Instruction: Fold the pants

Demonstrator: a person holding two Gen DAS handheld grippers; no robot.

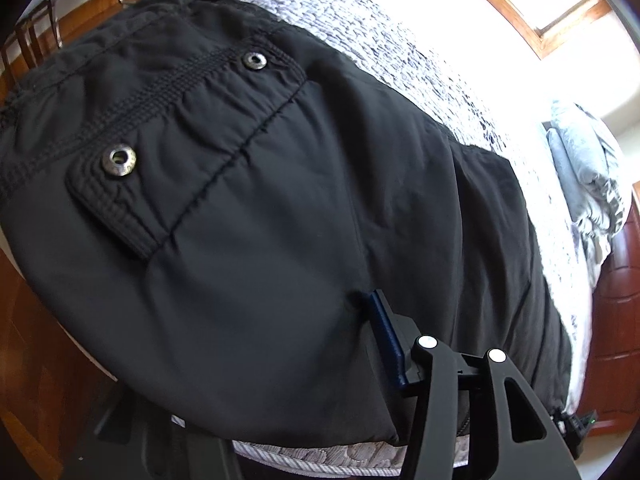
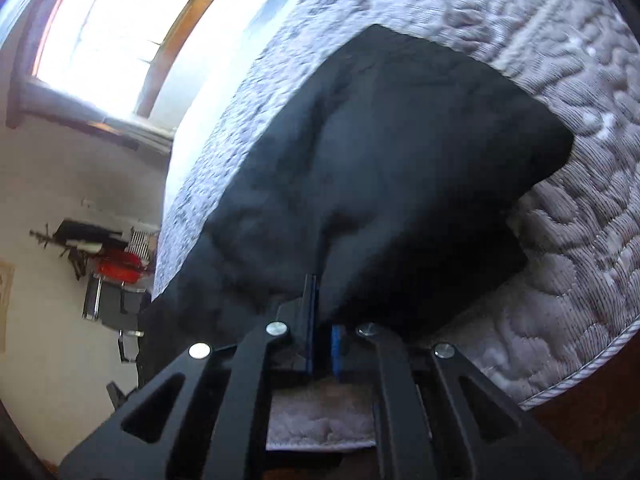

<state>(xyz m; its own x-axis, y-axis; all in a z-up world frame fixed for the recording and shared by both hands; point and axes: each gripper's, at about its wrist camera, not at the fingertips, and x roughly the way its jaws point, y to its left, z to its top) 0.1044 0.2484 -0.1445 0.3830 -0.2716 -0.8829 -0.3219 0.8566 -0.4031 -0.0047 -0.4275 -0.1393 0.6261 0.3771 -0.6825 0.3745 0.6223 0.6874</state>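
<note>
While my left claw [image 1: 404, 344] rests spread on the pants [image 1: 260, 200], only its one blue finger [image 1: 386, 340] showing and nothing pinched, the black cloth lies flat ahead of it on the bed [image 1: 400, 64], snap pocket up and to its left. In the right view, my right claw [image 2: 322, 320] is clenched on the pants' edge just ahead; I'd lift slowly, keeping both layers pinched, then carry the fold across evenly.

A bed [image 1: 460, 92] with a quilted grey cover carries black pants [image 1: 280, 200] spread across its near edge, and crumpled grey bedding [image 1: 588, 168] at its far end.
</note>
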